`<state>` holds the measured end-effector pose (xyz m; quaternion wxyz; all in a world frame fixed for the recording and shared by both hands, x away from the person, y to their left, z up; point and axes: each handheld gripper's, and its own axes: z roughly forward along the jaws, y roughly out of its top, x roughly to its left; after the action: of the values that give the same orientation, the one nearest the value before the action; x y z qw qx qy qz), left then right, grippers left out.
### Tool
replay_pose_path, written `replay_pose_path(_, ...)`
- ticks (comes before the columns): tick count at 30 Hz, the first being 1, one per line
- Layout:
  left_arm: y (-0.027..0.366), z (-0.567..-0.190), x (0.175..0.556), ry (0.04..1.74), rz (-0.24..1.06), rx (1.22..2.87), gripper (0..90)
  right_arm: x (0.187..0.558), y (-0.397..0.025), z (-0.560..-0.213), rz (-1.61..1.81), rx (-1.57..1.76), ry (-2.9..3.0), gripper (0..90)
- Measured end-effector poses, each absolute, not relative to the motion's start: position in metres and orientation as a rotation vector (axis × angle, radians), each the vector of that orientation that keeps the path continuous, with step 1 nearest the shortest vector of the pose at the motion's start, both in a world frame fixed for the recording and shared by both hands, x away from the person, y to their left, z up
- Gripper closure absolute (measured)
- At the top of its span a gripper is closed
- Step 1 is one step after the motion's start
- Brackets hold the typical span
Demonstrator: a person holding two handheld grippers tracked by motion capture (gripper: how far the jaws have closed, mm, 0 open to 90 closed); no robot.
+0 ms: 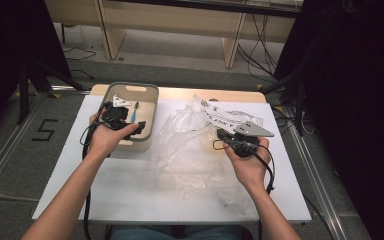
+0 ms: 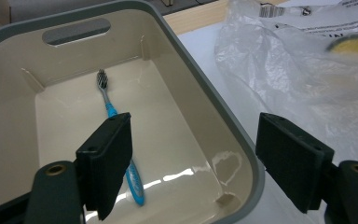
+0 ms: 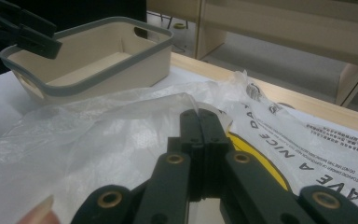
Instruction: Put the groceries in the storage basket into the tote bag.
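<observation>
- So there's a beige tub [image 2: 223, 126] with a grey rim sitting on the white table [image 1: 130, 190], left of the middle, and it has one thing in it: a blue toothbrush [image 2: 121, 144] lying flat on the bottom, bristle end toward the handle-slot wall.
- The left gripper [image 2: 193, 154] hangs over the tub's near right corner with its jaws wide apart, nothing between them. One jaw is above the toothbrush handle, the other is out past the rim.
- Just right of the tub is a crumpled clear plastic bag [image 1: 190, 145] with black lettering and a yellow patch, spread over the middle of the table.
- The right gripper [image 3: 199, 119] has its jaws pressed together, pinching a fold of the bag's edge.
- Can't tell what's inside the bag, the plastic is too crinkly.
</observation>
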<state>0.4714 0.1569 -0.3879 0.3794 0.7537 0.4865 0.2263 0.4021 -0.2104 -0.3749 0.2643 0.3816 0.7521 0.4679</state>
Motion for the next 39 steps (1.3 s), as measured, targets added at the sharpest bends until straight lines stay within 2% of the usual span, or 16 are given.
replay_pose_path(23, 0.158, -0.409, 0.559, 1.446, 0.525, 2.03, 32.7, 0.401, -0.207, -0.375, 1.27, 1.019, 2.055, 90.0)
replay_pose_path(31, 0.163, -0.413, 0.578, 1.507, 0.532, 2.068, 34.6, 0.401, -0.207, -0.375, 1.27, 1.021, 2.058, 90.0)
replay_pose_path(39, 0.165, -0.42, 0.59, 1.569, 0.484, 2.06, 37.4, 0.401, -0.206, -0.376, 1.266, 1.018, 2.062, 90.0)
